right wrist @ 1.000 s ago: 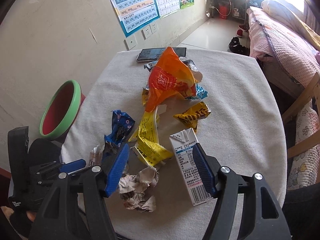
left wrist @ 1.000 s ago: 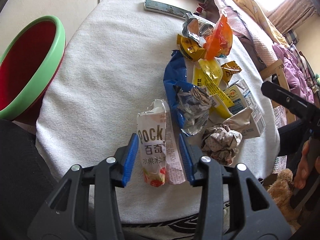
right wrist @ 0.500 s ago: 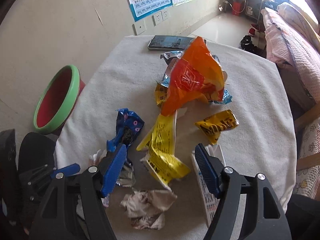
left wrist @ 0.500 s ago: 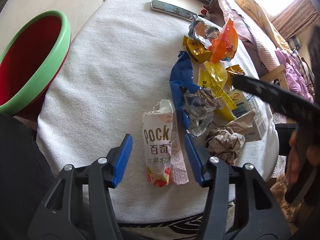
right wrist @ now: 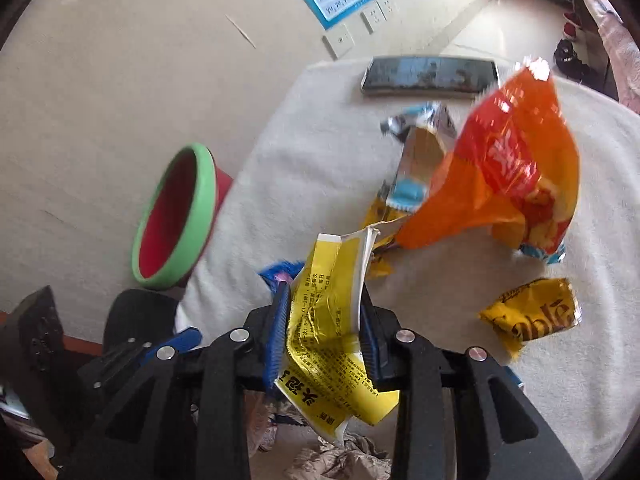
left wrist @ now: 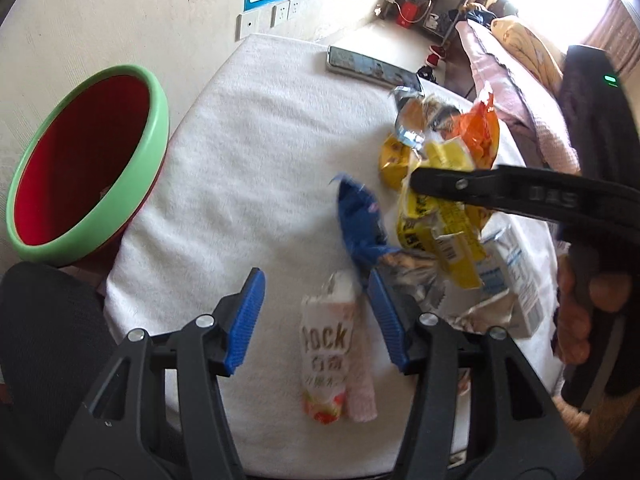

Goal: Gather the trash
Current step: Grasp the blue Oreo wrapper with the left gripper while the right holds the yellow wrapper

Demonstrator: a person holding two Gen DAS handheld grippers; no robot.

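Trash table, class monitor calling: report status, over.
Right gripper closing on yellow wrapper. Left gripper open over Pocky packet. Bin off table's left edge, path clear.

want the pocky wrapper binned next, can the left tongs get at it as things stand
Probably yes. The left tongs stand open over the pocky wrapper, which lies flat and uncovered on the white cloth; the blue wrapper crowds the right-hand pad.
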